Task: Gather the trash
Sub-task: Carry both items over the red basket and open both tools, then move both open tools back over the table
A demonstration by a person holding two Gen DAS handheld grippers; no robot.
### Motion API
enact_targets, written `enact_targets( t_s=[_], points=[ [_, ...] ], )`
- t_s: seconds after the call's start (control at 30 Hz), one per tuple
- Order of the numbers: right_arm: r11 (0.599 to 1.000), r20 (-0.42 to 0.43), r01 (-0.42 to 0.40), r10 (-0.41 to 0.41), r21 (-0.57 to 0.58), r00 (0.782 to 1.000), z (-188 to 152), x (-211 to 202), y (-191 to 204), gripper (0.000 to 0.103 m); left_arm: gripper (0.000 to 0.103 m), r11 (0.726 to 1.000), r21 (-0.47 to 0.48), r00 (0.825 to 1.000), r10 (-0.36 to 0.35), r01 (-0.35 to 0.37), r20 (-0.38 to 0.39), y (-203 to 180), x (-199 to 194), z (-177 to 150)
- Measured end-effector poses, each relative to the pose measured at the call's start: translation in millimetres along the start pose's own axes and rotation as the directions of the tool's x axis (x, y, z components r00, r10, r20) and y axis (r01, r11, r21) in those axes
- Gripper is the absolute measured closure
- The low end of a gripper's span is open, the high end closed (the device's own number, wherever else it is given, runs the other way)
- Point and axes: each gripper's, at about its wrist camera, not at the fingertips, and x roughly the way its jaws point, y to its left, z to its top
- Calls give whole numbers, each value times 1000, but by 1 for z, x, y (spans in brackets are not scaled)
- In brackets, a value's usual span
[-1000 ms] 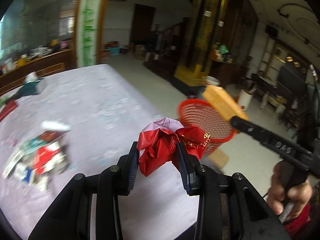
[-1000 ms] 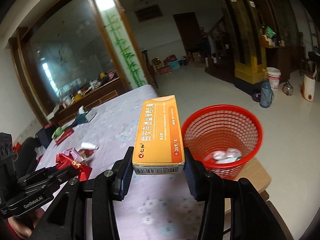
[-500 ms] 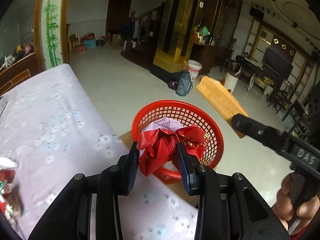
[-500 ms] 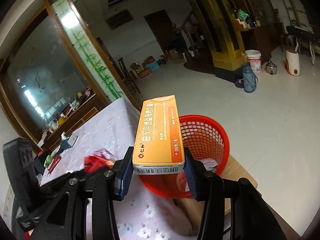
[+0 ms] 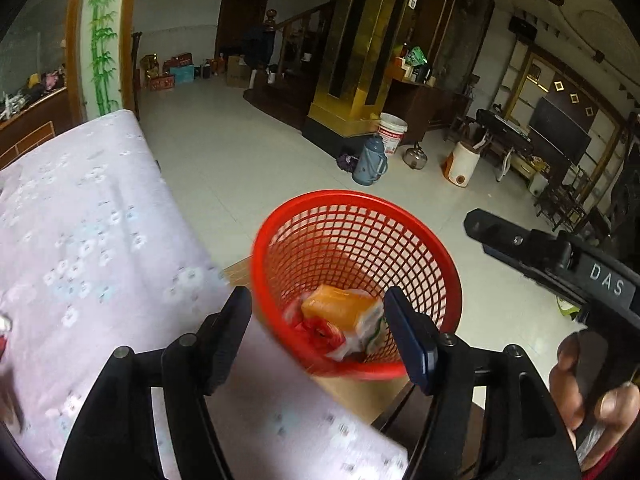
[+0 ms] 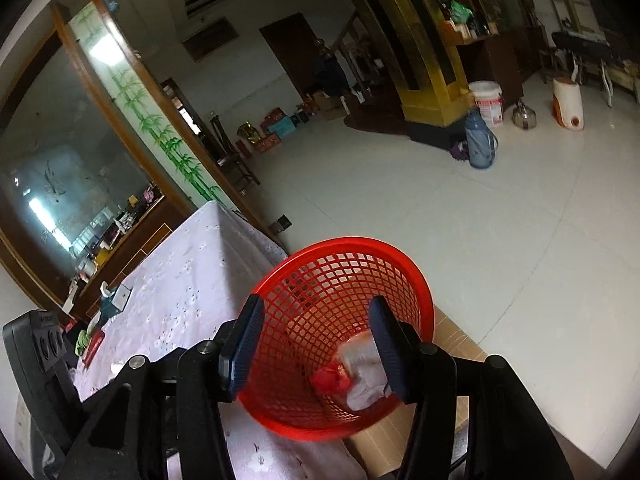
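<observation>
Red basket (image 5: 356, 216) mouth open from above, trash (image 5: 340, 320) only at bottom, table edge (image 5: 208, 264) alongside

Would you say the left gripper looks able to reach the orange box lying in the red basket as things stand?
Probably yes. The left gripper is open and empty right over the red basket, whose top is uncovered, and the orange box lies on top of the other trash with nothing over it.

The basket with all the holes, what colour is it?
The basket is bright red, a plastic mesh. It shows best in the left wrist view.
</observation>
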Motion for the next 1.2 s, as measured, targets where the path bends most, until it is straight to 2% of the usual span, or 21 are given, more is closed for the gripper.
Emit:
enact_targets(
  t_s=[0.2, 0.3, 0.6, 0.8, 1.0, 1.1, 1.2],
  points=[
    [996, -7, -73, 73, -52, 997, -21, -18, 26, 43, 34, 999, -20, 999, 43, -43, 23, 21, -49, -31],
    [989, -38, -115, 112, -96, 993, -38, -19, 53, 43, 34, 998, -48, 998, 42, -40, 38, 38, -77, -47],
    [944, -177, -259, 224, -204, 958, -90, -6, 128, 43, 33, 982, -152, 988, 129, -115, 87, 97, -163, -98],
    [890, -290, -362, 281, -277, 915, -126, 12, 191, 43, 33, 940, -285, 969, 226, -189, 102, 159, -218, -146],
    [821, -406, -487, 352, -300, 843, -152, 37, 257, 43, 33, 871, -422, 943, 318, -250, 99, 218, -256, -187],
    [809, -445, -511, 358, -292, 821, -163, 59, 289, 43, 33, 846, -457, 933, 350, -275, 86, 237, -265, -198],
    [809, -495, -535, 370, -245, 786, -173, 83, 307, 43, 33, 833, -479, 930, 357, -276, 84, 250, -270, -206]
  ],
)
